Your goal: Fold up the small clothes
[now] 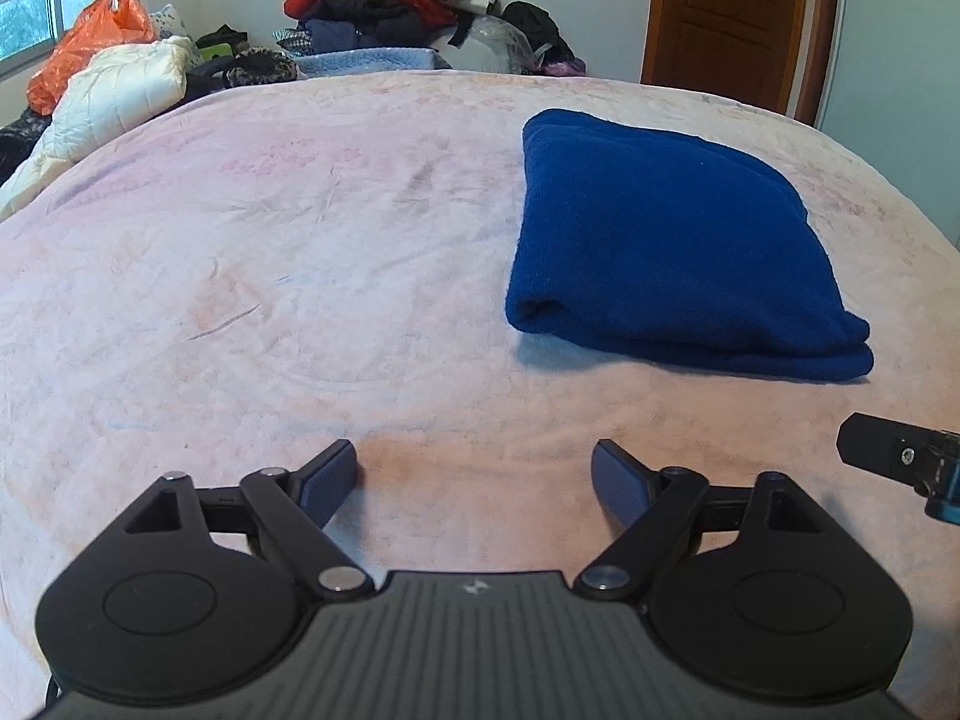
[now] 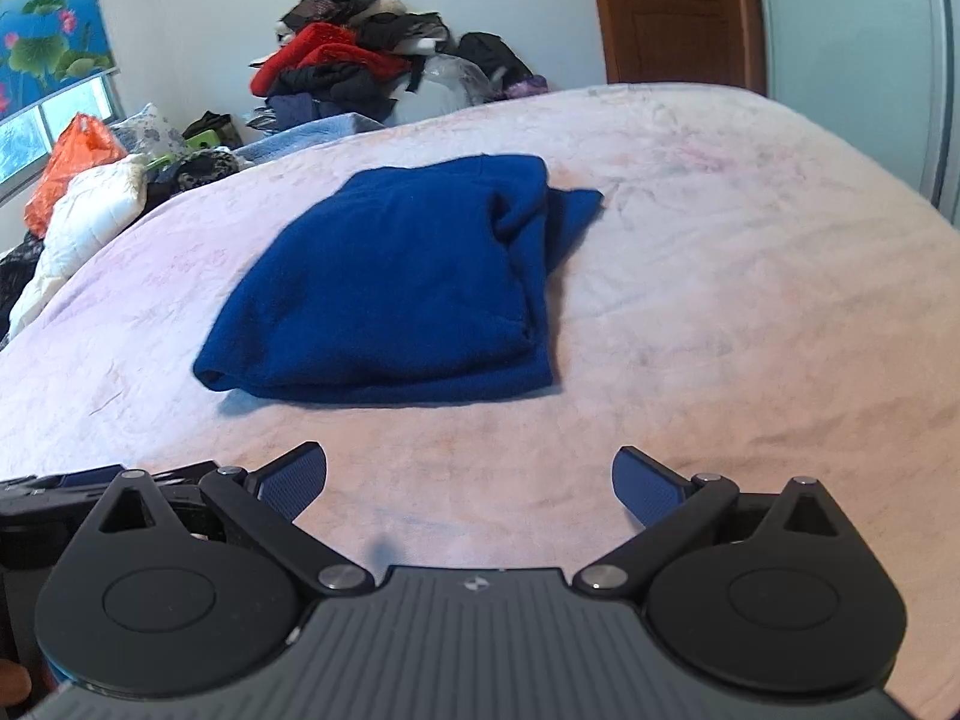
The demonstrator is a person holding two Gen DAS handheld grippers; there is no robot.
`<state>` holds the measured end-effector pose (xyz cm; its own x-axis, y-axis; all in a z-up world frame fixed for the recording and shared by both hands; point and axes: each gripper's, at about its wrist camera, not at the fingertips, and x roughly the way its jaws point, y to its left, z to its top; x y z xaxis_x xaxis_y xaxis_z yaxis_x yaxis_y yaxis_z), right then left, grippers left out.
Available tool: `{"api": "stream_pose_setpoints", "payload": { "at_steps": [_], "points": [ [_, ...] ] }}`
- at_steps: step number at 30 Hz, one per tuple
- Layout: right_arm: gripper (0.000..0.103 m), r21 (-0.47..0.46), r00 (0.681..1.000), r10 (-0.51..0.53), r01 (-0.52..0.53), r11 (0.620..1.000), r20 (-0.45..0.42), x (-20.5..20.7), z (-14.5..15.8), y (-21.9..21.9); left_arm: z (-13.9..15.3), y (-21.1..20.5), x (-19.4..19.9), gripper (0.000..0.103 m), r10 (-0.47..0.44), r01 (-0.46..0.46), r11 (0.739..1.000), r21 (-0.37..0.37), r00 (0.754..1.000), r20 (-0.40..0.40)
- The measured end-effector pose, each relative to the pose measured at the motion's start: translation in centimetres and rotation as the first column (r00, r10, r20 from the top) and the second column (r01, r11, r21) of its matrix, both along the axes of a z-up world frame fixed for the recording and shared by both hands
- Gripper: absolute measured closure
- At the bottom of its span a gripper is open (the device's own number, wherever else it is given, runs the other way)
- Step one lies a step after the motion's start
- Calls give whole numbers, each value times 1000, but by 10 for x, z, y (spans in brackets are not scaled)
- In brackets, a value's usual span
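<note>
Left gripper: jaws spread wide, nothing between them; it hangs over bare bedspread at the near edge of the bed.
Right gripper: jaws spread wide, holding nothing; it hangs over bare bedspread, short of the garment's near edge.
Blue garment: folded into a thick, roughly rectangular packet, lying flat on the bed. In the left wrist view it sits ahead and to the right of the left gripper; in the right wrist view it sits ahead and slightly left of centre.
Garment edges: near edge is a rounded, layered fold; in the right wrist view a loose flap sticks out at the far right corner.
Open room: a band of uncovered bedspread separates both grippers from the garment; wide bare areas lie to the garment's left in the left wrist view and to its right in the right wrist view.
Bedspread: pale pink, faintly patterned, lightly creased.
Clothes pile: red and dark items heaped past the far edge of the bed, against the wall.
White quilted jacket: at the far left edge of the bed.
Orange plastic bag: behind the jacket, below the window.
Wooden door: brown, at the far right.
</note>
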<state>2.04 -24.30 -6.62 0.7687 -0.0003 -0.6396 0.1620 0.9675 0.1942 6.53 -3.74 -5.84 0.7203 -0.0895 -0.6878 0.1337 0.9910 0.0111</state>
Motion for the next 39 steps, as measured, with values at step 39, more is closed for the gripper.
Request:
{"api": "stream_pose_setpoints", "payload": {
  "at_steps": [39],
  "points": [
    [0,-165,986,61,-34,986,158,-20,-11,15,-11,-3,-11,0,5,-7,999,33,998,62]
  ]
}}
